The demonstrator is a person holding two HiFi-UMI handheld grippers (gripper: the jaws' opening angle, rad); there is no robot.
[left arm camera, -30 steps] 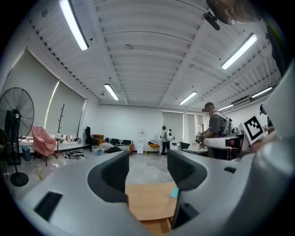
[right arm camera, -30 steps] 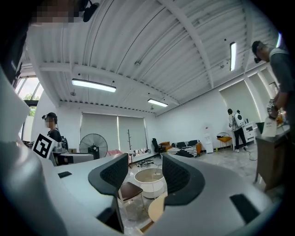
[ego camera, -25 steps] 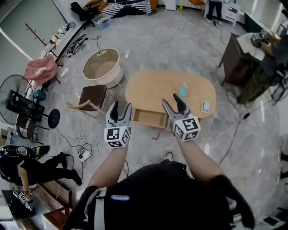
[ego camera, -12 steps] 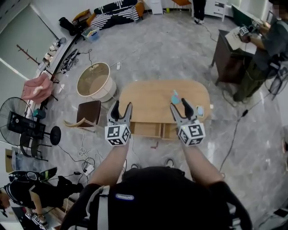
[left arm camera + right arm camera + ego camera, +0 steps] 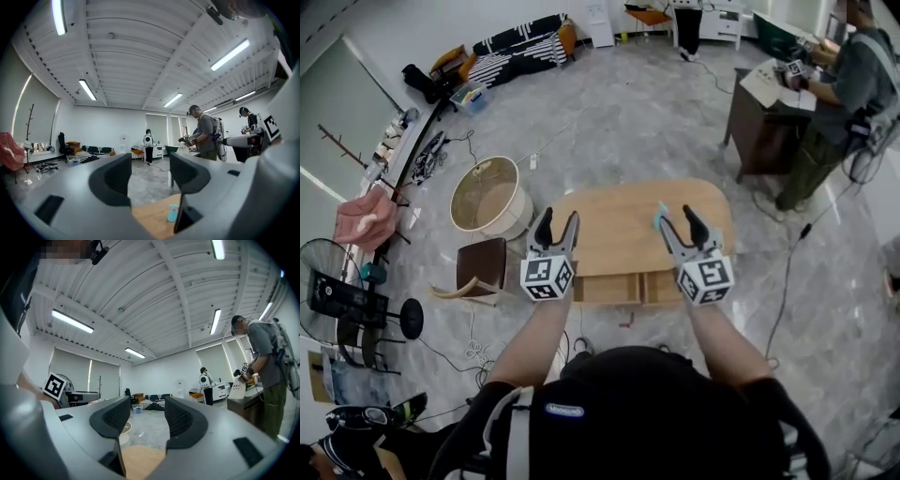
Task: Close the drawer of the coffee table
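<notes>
Fingers apart on left gripper (image 5: 558,220) and right gripper (image 5: 677,217), coffee table (image 5: 614,225) beneath, blue bottle (image 5: 659,219) on it

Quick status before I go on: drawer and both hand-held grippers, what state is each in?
Light wooden drawer of the oval wooden coffee table: looks open, sticking out at the near edge.
Left hand-held gripper: open, empty, raised clear of the drawer.
Right hand-held gripper: open, empty, raised clear of the drawer.
</notes>
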